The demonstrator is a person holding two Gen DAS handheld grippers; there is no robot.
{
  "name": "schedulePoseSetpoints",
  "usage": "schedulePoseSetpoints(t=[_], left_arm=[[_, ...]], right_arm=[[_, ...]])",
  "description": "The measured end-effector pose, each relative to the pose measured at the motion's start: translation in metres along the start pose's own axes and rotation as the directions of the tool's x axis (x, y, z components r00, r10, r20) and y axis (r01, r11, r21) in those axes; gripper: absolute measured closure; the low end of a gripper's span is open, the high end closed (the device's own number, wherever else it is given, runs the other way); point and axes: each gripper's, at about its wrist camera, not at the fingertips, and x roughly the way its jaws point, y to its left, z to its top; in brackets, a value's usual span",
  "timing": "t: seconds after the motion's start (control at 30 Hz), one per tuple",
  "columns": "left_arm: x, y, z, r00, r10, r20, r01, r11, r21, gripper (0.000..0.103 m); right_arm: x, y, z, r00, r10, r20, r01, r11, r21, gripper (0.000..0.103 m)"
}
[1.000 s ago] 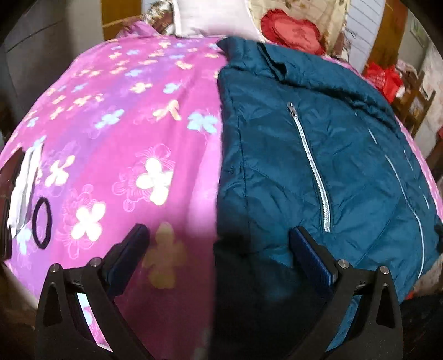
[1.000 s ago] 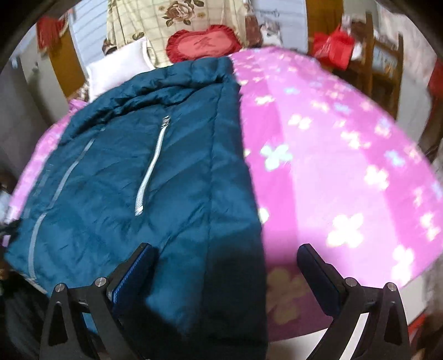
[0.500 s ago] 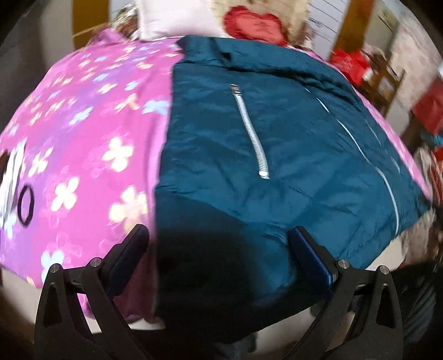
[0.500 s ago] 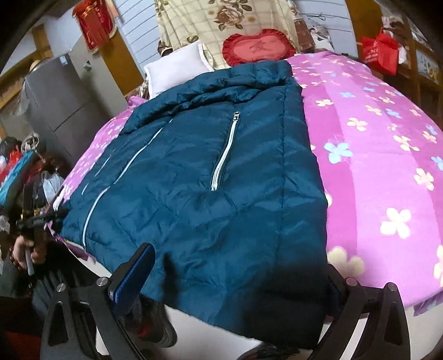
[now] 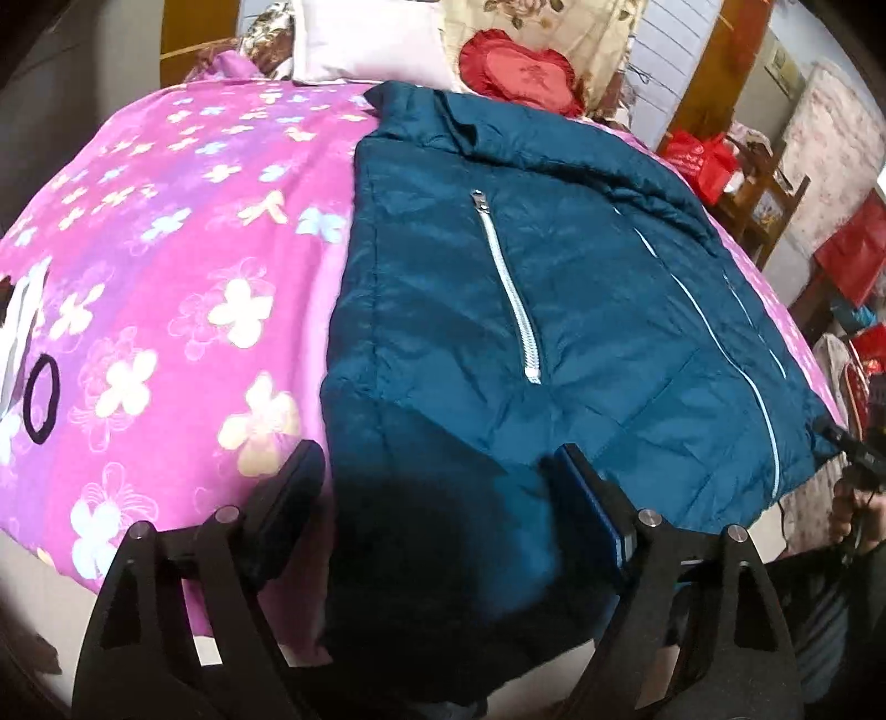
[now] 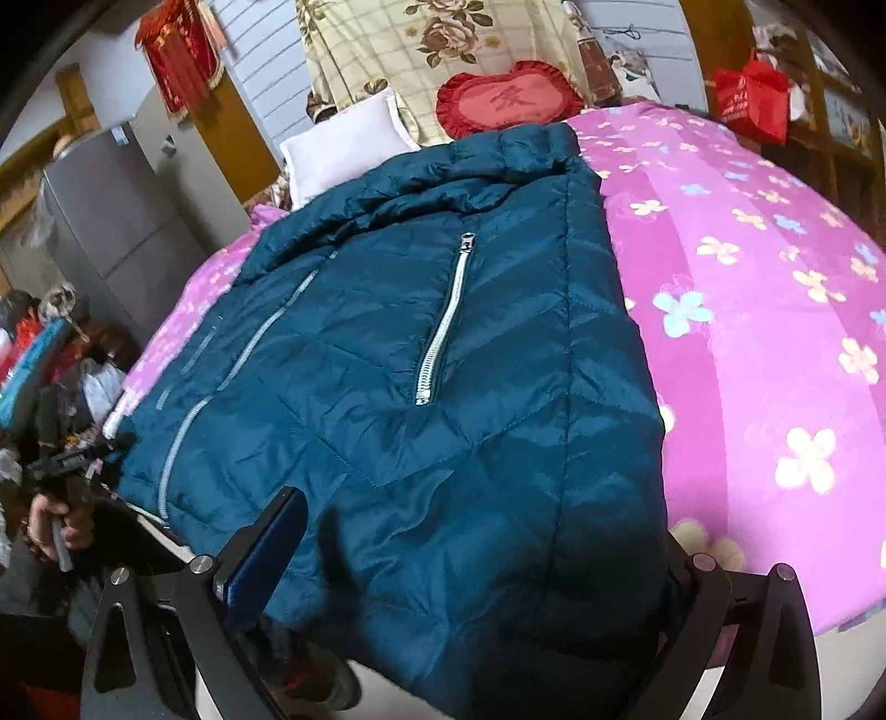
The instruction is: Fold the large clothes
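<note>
A large teal padded jacket [image 5: 554,310] lies flat on a pink flowered bedspread [image 5: 166,277], collar toward the pillows, with silver pocket zippers [image 5: 509,282]. Its hem hangs over the near bed edge. My left gripper [image 5: 437,487] is open, above the hem's left corner, not touching it. In the right wrist view the jacket [image 6: 415,360] fills the middle, with the bedspread [image 6: 775,332] to its right. My right gripper [image 6: 476,548] is open over the hem's right part; its right finger is hidden behind the jacket edge. The left gripper [image 6: 61,459] shows at far left.
A white pillow [image 5: 365,44] and a red heart cushion [image 5: 515,72] lie at the head of the bed. A black hair tie [image 5: 41,399] lies on the bedspread at left. A grey cabinet [image 6: 127,221] and a wooden chair with red bags [image 5: 747,171] flank the bed.
Both grippers pulled back from the jacket toward the foot of the bed and stayed open. The jacket lies still.
</note>
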Motion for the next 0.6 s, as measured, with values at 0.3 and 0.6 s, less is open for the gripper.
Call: schedulePoseSetpoints(t=[0.3,0.6], left_arm=[[-0.01,-0.003,0.014,0.978,-0.205,0.039,0.207,0.978,-0.041,0.019],[0.001,0.003,0.016,0.994,-0.101,0.033,0.103,0.993,-0.061,0.074]], right_arm=[[0.004,0.005,-0.001,0.999,-0.043,-0.011,0.043,0.998,-0.043,0.0],[0.0,0.0,0.001,1.0,-0.027,-0.013,0.027,1.0,0.003,0.005]])
